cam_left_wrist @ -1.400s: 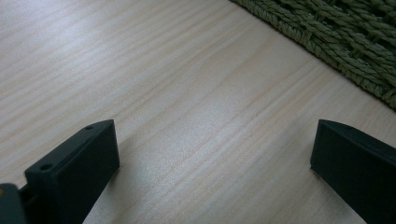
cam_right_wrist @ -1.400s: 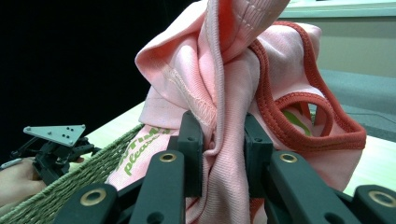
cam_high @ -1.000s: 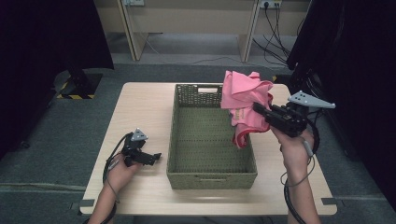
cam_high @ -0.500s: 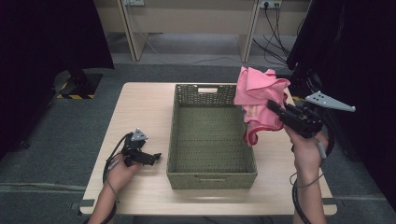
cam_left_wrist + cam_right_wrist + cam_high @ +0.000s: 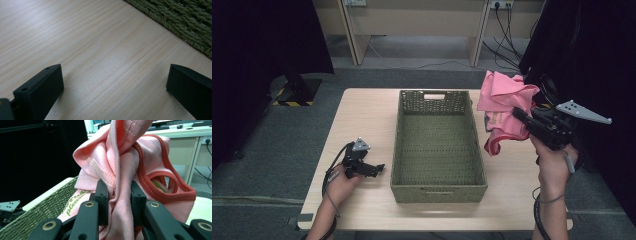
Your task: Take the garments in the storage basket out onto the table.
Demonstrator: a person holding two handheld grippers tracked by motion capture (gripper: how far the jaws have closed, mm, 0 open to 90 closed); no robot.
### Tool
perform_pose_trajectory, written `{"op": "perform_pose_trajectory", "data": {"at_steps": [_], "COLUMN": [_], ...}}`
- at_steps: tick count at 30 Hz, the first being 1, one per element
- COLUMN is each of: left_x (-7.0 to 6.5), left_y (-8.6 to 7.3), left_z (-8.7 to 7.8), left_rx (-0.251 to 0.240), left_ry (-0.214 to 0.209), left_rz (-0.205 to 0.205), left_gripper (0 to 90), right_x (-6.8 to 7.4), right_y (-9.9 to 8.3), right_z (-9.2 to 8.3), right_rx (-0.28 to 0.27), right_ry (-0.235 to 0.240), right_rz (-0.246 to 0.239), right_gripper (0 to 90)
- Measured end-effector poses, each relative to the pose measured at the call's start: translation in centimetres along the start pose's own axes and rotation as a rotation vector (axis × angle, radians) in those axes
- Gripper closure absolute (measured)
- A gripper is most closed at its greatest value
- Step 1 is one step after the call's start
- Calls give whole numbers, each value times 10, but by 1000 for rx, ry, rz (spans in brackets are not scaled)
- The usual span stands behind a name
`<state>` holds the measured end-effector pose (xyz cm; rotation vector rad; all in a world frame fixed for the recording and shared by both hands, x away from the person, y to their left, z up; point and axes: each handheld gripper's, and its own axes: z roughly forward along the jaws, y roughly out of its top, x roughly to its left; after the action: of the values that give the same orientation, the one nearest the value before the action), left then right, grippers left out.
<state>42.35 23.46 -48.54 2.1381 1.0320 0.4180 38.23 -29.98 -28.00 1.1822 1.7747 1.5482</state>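
A pink garment (image 5: 504, 102) with red trim and green print hangs bunched in the air over the table's right side, just right of the basket. My right gripper (image 5: 518, 114) is shut on it; in the right gripper view both jaws pinch a fold of the pink garment (image 5: 120, 195) at my right gripper (image 5: 117, 202). The green woven basket (image 5: 438, 186) stands empty in the middle of the table. My left gripper (image 5: 379, 168) rests low on the tabletop left of the basket, open; the left gripper view has my left gripper (image 5: 115, 87) with bare wood between its jaws.
The wooden table (image 5: 367, 115) has bare room left of the basket and along its front edge. The basket's woven wall (image 5: 185, 22) lies close ahead of the left jaws. Black curtains flank both sides, and desks with cables stand behind.
My right gripper has carried the pink garment rightward, from over the basket's right rim to beyond it. The left gripper has stayed put.
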Motion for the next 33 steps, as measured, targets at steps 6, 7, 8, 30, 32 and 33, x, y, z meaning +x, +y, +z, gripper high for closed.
{"op": "perform_pose_trajectory", "data": {"at_steps": [6,7,8,30,32,33], "left_x": [0,0,0,0,0,0], "left_y": [0,0,0,0,0,0], "left_z": [0,0,0,0,0,0], "left_rx": [0,0,0,0,0,0], "left_ry": [0,0,0,-1,-1,-1], "left_rz": [0,0,0,0,0,0], "left_gripper": [3,3,3,3,3,3], "right_x": [-6,-8,-9,-26,-26,-26], "right_y": [-6,-7,-8,-30,-31,-32], "right_z": [3,4,5,22,23,24], "right_rx": [16,22,25,95,99,101], "right_ry": [-22,-28,-34,-100,-99,-100], "right_rz": [1,-1,0,11,10,10], "right_gripper": [745,745,744,743,743,743]}}
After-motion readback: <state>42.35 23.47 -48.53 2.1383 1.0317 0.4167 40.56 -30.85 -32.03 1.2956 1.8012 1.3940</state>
